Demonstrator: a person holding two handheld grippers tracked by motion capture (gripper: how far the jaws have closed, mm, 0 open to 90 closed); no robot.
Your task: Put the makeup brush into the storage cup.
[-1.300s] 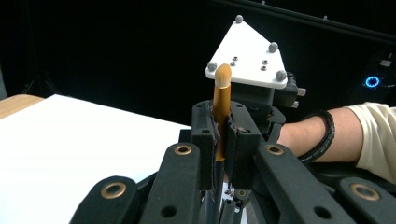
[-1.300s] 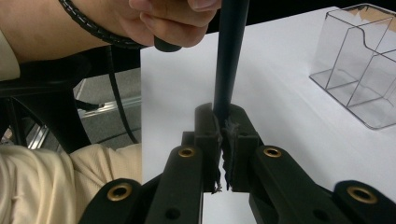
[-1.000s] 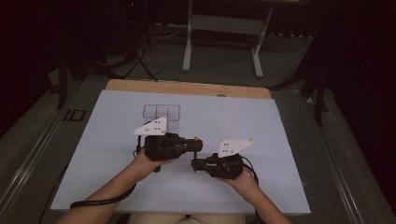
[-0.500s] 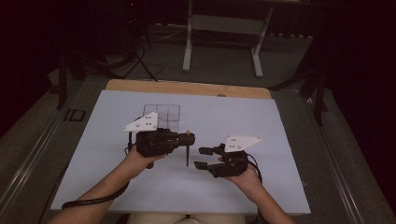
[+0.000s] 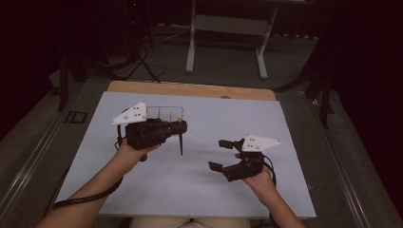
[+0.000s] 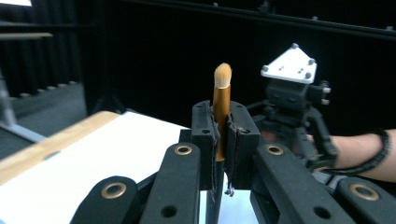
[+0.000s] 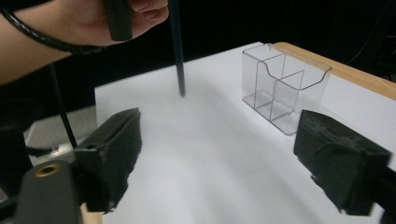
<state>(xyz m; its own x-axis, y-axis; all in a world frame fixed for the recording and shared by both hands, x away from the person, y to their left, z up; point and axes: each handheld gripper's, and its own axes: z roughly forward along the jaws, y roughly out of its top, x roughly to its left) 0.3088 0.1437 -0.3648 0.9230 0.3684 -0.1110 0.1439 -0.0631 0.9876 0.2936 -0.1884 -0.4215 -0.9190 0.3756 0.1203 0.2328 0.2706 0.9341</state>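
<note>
Nearest the person, at about five o'clock on the pale white table [image 5: 199,190], the right gripper [image 5: 222,154] hovered with its jaws spread wide and nothing between them. Toward ten o'clock from it, the left gripper [image 5: 182,127] was clamped tight on a makeup brush with a gold ferrule, dark handle and peach bristle tip [image 6: 221,109], held upright, handle pointing down at the tabletop. Just beyond, at twelve o'clock, stood a clear plastic compartmented organiser [image 7: 280,86].
</note>
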